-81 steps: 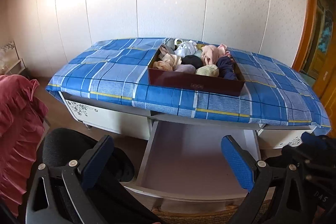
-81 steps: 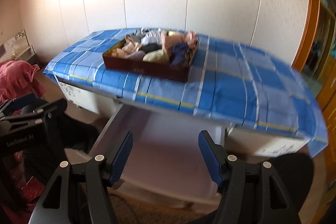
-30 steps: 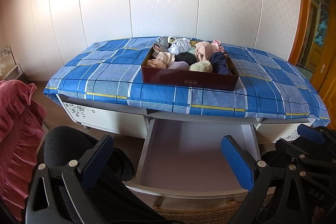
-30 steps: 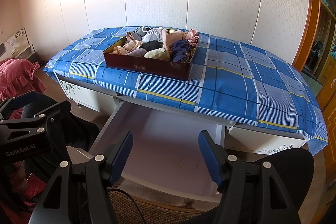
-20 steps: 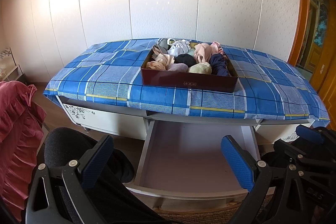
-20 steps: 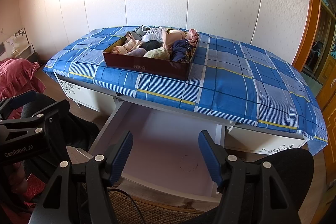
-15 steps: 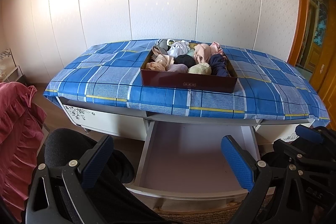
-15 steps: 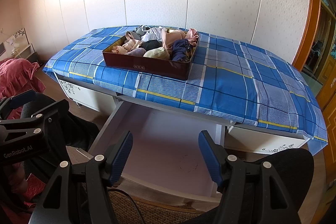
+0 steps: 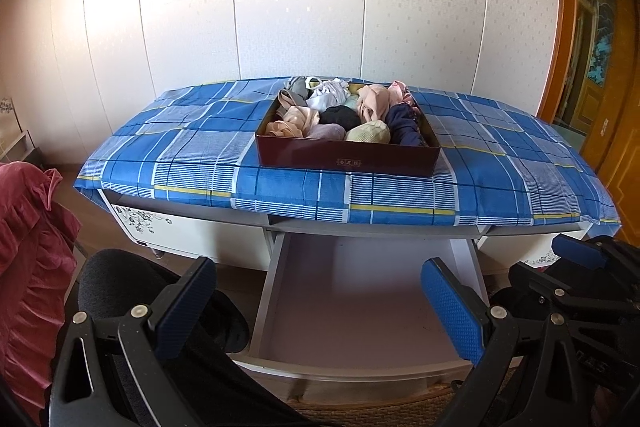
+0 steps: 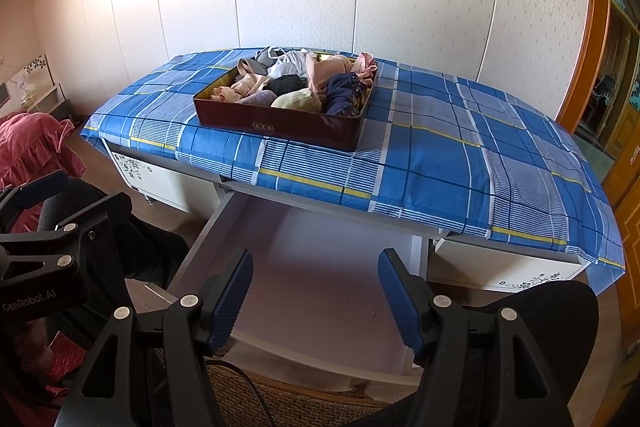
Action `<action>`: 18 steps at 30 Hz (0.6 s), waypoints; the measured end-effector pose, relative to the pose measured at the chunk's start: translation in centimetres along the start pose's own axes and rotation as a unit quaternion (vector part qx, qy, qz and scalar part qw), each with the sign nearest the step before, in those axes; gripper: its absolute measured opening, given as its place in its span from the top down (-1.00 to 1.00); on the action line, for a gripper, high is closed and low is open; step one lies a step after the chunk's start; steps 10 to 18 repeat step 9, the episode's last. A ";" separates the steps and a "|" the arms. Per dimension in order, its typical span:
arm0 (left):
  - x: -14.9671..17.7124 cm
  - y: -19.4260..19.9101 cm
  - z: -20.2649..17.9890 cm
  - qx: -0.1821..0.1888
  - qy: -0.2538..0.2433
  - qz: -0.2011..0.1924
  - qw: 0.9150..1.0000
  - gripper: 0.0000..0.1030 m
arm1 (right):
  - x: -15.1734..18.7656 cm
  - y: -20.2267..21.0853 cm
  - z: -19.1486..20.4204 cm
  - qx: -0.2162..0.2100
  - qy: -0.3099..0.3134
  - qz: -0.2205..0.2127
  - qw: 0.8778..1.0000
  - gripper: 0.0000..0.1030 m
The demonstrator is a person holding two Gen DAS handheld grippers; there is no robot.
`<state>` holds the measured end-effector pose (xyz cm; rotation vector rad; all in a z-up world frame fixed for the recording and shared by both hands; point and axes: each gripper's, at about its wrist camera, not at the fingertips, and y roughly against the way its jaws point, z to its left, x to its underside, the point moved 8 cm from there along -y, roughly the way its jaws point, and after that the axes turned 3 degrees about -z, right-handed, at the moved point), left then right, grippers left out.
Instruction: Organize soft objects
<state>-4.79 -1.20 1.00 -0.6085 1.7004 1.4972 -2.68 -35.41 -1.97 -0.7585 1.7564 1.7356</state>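
A dark red box full of rolled and bunched soft garments in beige, white, black, navy and pink sits on the table's blue plaid cloth. Below it a white drawer is pulled out with nothing inside. My left gripper hangs open in front of the drawer, nothing between its blue pads. My right gripper is likewise open above the drawer's front, holding nothing. Both are well short of the box.
A red ruffled fabric lies at the left. The person's dark-clothed knees flank the drawer. A wooden door frame stands at the right. A woven mat lies under the drawer front.
Since the earliest frames both views have swung and settled square on the table; over the last second nothing has visibly moved.
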 end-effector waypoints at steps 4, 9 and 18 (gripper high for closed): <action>0.0 -0.1 -0.1 0.004 0.001 0.002 1.000 -0.99 | 0.0 0.0 0.1 0.000 -0.001 0.000 1.000 -0.28; 0.1 -0.2 -0.2 0.006 0.001 0.003 1.000 -0.99 | 0.1 -0.2 0.1 0.000 -0.003 0.002 1.000 -0.28; 0.1 -0.2 -0.2 0.006 0.001 0.003 1.000 -0.99 | 0.1 -0.2 0.1 0.000 -0.003 0.002 1.000 -0.28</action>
